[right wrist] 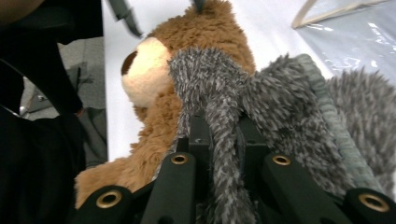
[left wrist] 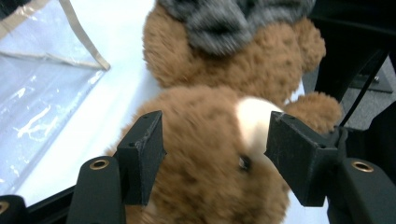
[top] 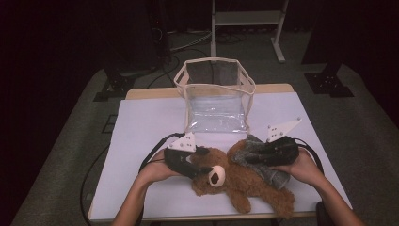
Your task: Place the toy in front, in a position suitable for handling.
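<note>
Dark room, white-covered tabletop [top: 141, 122]: two hand-held grippers work on a plush bear and a grey garment.

The fluffy brown teddy bear with a cream muzzle [top: 235, 181] lies on the tabletop between the two tools. The left hand-held gripper [left wrist: 212, 154] stands about half open, its black jaws on either side of the bear's head with the fur against them; whether they press I cannot tell. The right hand-held gripper [right wrist: 224, 135] is closed tight on a strip of the shaggy grey knitted garment [right wrist: 280, 93], which drapes over the bear's body just ahead of it. Beyond both grippers, an open clear plastic bag with beige trim [top: 216, 94] stands upright.
</note>
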